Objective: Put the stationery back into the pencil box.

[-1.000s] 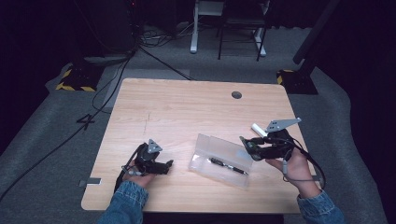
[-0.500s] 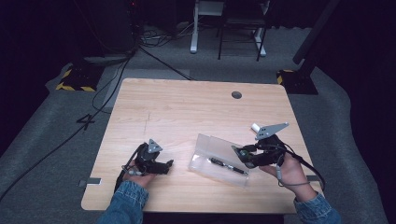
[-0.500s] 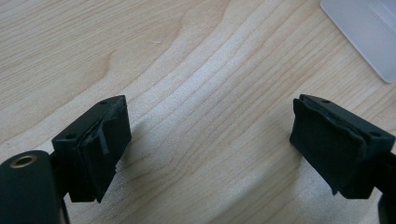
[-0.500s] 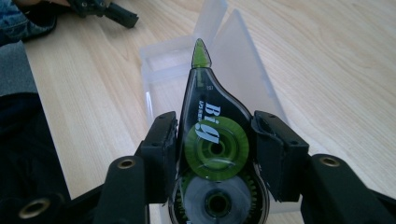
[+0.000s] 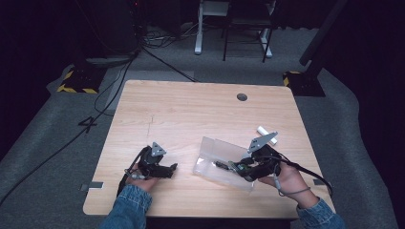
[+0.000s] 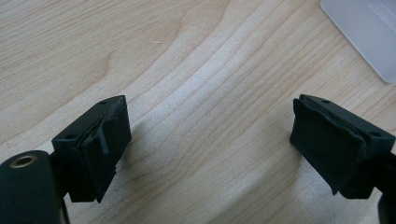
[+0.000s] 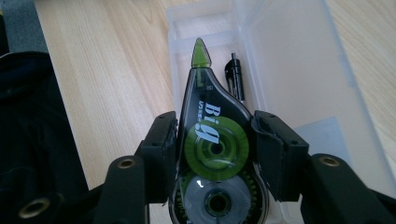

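Observation:
A clear plastic case (image 5: 216, 153) lies open on the wooden table (image 5: 191, 114), its lid (image 7: 299, 65) folded back. My right gripper (image 5: 237, 167) is shut on a correction tape dispenser (image 7: 212, 140) with a dark body and green wheel, held over the case's tray with its green tip pointing in. A black pen (image 7: 236, 77) lies inside the tray. My left gripper (image 5: 172, 168) rests low on the table left of the case, open with nothing between its pads (image 6: 93, 149); a corner of the case (image 6: 369, 32) shows at its upper right.
A small white cylinder (image 5: 267, 135) lies on the table behind my right hand. A round cable hole (image 5: 242, 97) sits near the far edge. Cables and a chair base (image 5: 229, 28) are on the floor beyond the table.
My right gripper has moved left and down from the table's right side, carrying the dispenser over the open case. The left gripper has stayed put.

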Demonstrator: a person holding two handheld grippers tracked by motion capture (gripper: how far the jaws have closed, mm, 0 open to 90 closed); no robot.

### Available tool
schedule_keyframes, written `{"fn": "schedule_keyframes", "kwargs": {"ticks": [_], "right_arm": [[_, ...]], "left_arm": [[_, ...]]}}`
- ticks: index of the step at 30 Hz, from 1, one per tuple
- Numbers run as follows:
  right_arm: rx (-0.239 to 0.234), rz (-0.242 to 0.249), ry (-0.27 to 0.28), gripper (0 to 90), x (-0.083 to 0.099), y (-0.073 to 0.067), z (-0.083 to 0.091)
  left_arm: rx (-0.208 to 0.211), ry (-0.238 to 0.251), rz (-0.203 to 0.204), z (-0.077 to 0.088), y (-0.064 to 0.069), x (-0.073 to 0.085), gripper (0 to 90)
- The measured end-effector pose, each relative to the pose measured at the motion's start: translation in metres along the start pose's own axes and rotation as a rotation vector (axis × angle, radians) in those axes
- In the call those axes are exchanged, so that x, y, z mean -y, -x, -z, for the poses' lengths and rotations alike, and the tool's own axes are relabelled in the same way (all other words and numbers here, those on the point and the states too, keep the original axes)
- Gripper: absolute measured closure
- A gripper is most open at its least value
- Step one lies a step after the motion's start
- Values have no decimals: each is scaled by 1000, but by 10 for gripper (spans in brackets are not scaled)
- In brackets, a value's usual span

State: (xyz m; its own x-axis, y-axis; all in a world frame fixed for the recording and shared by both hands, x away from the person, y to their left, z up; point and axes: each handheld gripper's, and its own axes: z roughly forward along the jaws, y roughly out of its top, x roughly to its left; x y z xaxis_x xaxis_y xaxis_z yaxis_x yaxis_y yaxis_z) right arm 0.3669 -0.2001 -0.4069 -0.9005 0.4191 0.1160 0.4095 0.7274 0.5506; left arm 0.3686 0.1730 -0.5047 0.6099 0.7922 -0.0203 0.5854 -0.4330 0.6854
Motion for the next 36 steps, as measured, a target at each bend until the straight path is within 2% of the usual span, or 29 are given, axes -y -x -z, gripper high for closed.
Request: {"fn": "schedule_keyframes", "kwargs": {"ticks": [3, 9, 14, 20, 26, 30, 36], "right_arm": [[-15, 26, -30, 514, 0, -2, -8], [-44, 25, -76, 514, 1, -4, -18], [-63, 24, -87, 514, 3, -1, -24], [-64, 19, -98, 514, 6, 2, -30], [-89, -2, -100, 514, 8, 7, -36], [-86, -4, -105, 514, 9, 9, -39], [-57, 3, -124, 514, 11, 11, -42]], "left_arm": [[0, 0, 0, 0, 0, 0, 123], [0, 0, 0, 0, 0, 0, 123], [0, 0, 0, 0, 0, 0, 123], [0, 0, 0, 0, 0, 0, 123], [0, 0, 0, 0, 0, 0, 123], [0, 0, 0, 0, 0, 0, 123], [0, 0, 0, 0, 0, 0, 123]]}}
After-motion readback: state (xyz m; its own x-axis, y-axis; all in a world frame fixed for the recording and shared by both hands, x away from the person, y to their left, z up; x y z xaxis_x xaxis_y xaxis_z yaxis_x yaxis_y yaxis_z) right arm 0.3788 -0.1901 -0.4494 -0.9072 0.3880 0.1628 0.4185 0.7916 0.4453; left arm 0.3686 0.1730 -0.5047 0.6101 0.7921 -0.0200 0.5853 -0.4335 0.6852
